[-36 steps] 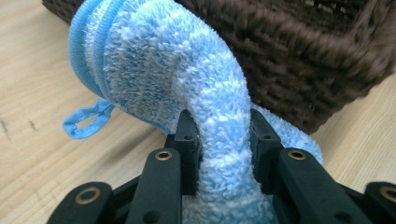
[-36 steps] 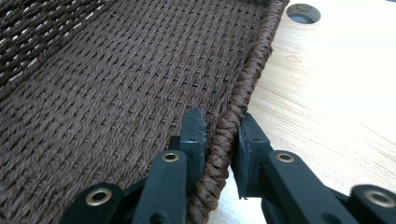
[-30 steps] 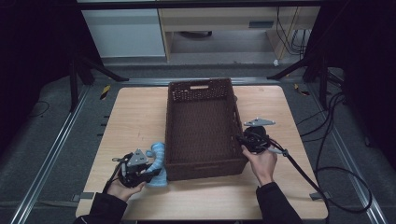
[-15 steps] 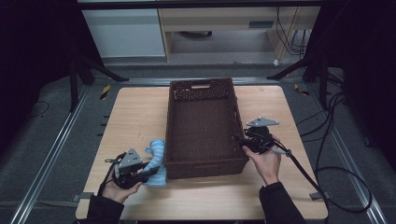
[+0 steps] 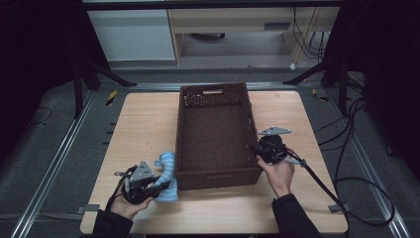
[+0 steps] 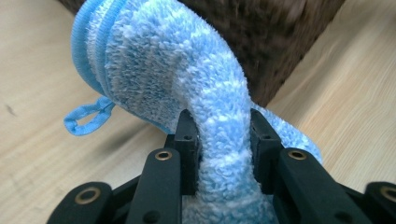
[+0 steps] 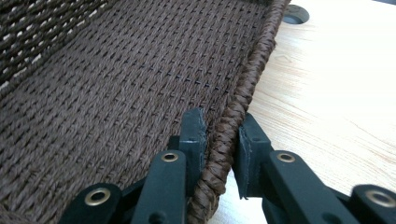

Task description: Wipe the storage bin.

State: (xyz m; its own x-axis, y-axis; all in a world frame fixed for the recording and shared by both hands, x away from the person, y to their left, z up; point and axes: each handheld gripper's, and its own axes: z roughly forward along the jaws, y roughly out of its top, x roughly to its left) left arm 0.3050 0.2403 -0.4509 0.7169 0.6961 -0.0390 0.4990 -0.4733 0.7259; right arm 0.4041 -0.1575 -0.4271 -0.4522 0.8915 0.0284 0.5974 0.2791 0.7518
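A dark brown woven basket (image 5: 218, 177) stands in the middle of the wooden table (image 5: 143, 124). At its near left corner, my left gripper (image 5: 158, 187) is shut on a blue fluffy cloth (image 5: 167, 171). In the left gripper view the cloth (image 6: 177, 60) arches up from between the pads, a small loop hanging at its left, and the left gripper (image 6: 223, 135) pinches its middle. My right gripper (image 5: 253, 148) sits at the basket's right rim. Its jaws have just been closing, and the right gripper (image 7: 222, 135) now clamps the braided rim (image 7: 252, 70), one jaw inside the basket and one outside.
The basket's inside is bare weave. Black cables (image 5: 346, 148) trail off the table's right edge. Metal rails (image 5: 54, 163) run along both sides of the table. A white cabinet (image 5: 133, 34) stands beyond the far edge.
The blue cloth in the left gripper has shifted a little beside the basket's corner. The right hand stays at the basket's right rim.
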